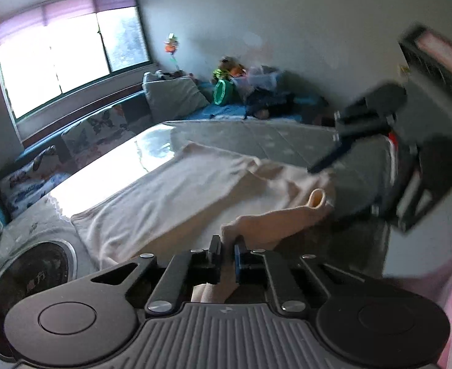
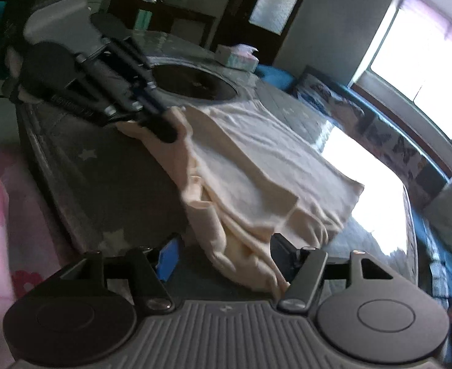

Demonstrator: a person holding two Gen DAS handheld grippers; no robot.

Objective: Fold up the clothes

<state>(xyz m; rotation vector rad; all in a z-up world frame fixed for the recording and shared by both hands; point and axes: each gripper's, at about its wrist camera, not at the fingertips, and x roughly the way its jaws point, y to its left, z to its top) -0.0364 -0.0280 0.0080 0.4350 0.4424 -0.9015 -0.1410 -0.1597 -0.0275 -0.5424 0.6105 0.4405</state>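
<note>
Nearest in the left wrist view, the left gripper has its fingers pressed together on a bunched edge of the cream garment, pinching the cloth just above the near edge of the table. In the right wrist view the right gripper stands with its fingers spread wide; a rumpled end of the same garment lies between them, but the pads do not press on it, so this hand holds nothing.

Beyond the grippers, the garment lies across the middle of the grey star-patterned table, its far part spread fairly flat with one straight folded-over edge, its near side heaped in loose folds and a sleeve opening curled up. A dark round inset sits in the table past it, a tissue box farther still.

Judged from this, the fold is only begun: one panel seems turned in, while the near bunched side still needs smoothing and folding over, and no neat final packet exists yet.
</note>
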